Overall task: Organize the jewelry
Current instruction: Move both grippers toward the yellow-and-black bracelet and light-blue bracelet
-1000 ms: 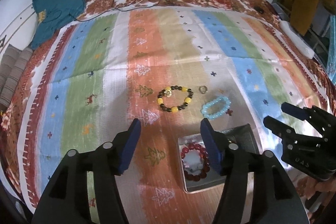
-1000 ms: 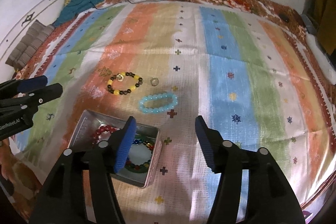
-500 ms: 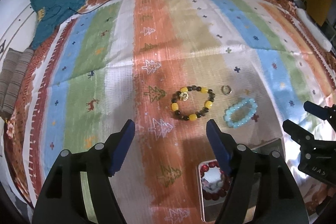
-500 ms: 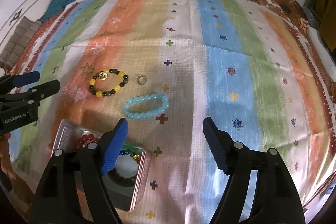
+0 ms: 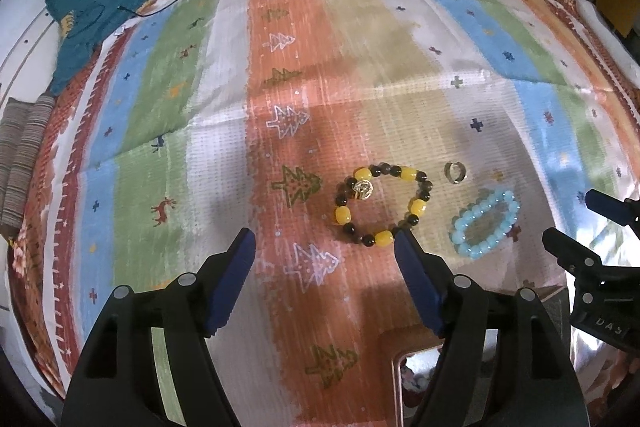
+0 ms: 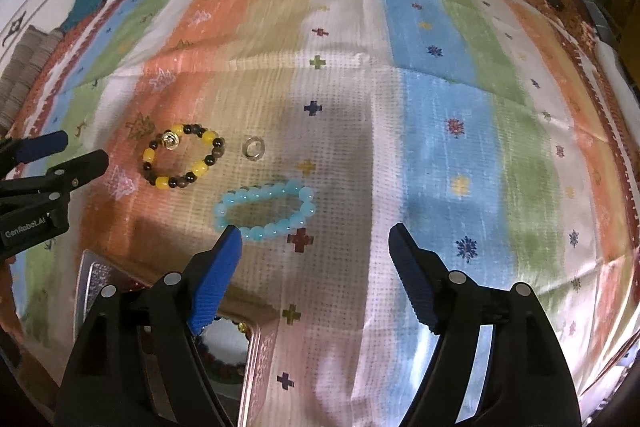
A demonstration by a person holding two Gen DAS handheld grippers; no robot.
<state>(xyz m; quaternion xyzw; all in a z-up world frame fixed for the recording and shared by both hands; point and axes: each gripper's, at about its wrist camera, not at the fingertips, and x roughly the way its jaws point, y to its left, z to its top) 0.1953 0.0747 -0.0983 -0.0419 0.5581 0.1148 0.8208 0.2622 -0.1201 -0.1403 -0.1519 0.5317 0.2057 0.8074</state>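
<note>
Right wrist view first: nearest me sits the metal tin (image 6: pixel 256 355), its corner under my right gripper (image 6: pixel 314 243), with beaded pieces already lying inside. That gripper stands wide open and holds nothing. Its left blue pad (image 6: pixel 216 279) hangs just at the near edge of the pale blue bracelet (image 6: pixel 266 209), which lies flat on the striped cloth (image 6: pixel 440 147). I cannot tell whether pad and beads touch.

I judge this bracelet light and loose: smooth round beads, probably strung on elastic, so it will sag and swing once lifted. The beads look glossy and may roll out from between flat pads. I would close across one side of the loop, over a single run of beads, rather than try to span the whole ring.

Left wrist view: my left gripper (image 5: pixel 324 247) is also spread wide and empty. Its right pad (image 5: pixel 416 283) is just short of the yellow and dark bracelet (image 5: pixel 382 205), which carries a small gold charm (image 5: pixel 362 189). It should handle much like the blue one; I would grip the beads, not the charm.

Just beyond, between the two bracelets, lies the small ring (image 5: pixel 455 172). It looks stiff, tiny and low on the weave, likely the hardest thing to pinch.
</note>
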